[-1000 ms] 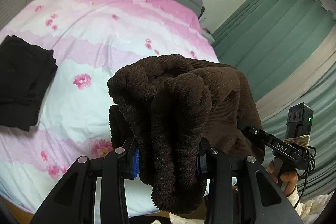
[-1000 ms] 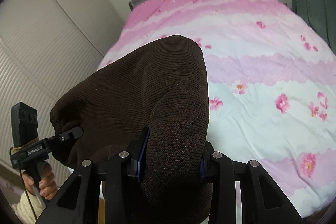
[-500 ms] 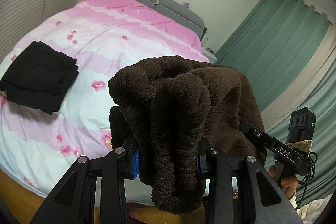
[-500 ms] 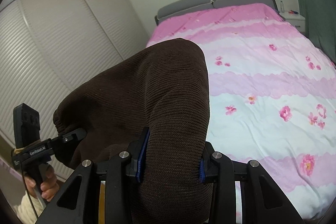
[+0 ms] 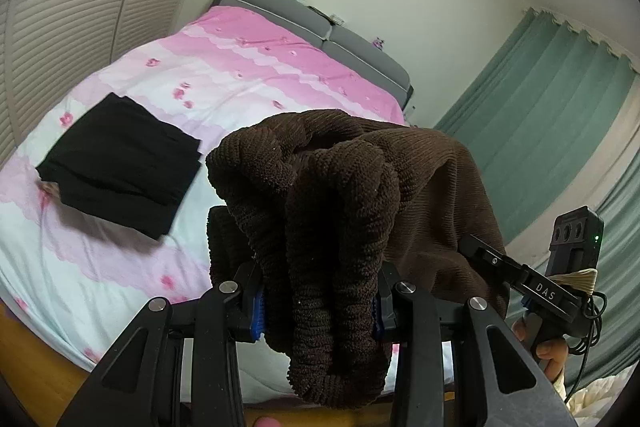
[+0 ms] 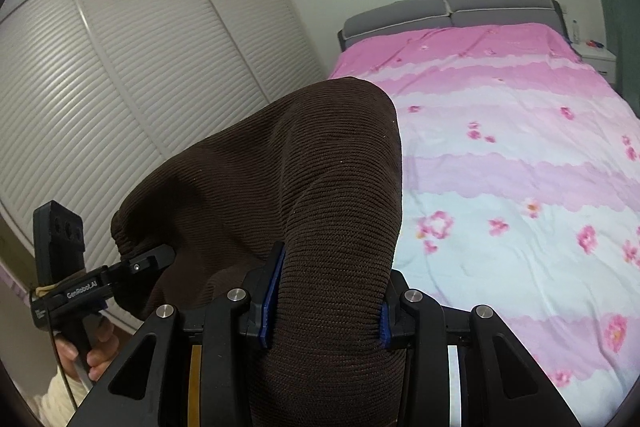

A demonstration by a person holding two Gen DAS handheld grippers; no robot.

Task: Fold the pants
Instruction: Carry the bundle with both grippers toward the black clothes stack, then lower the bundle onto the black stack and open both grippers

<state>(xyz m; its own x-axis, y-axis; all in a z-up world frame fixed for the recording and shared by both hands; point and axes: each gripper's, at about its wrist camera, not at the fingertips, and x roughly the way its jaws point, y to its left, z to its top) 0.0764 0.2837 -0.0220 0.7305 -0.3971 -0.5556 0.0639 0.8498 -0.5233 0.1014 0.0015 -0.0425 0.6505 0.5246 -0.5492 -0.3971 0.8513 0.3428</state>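
Two grippers, one pair of brown corduroy pants (image 5: 352, 195), one folded black garment (image 5: 120, 163) at left of the left-wrist frame on one pink floral bed (image 5: 248, 75). Left gripper (image 5: 318, 303) clamped on bunched brown cloth, bottom centre. Right gripper (image 6: 324, 307) gripping a smooth fold likewise. Pants slung between both, above the bed; long axis unclear.

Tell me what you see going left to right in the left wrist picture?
White slatted wardrobe doors → folded black clothes on the bed → brown pants in the left gripper → right gripper → green curtain.
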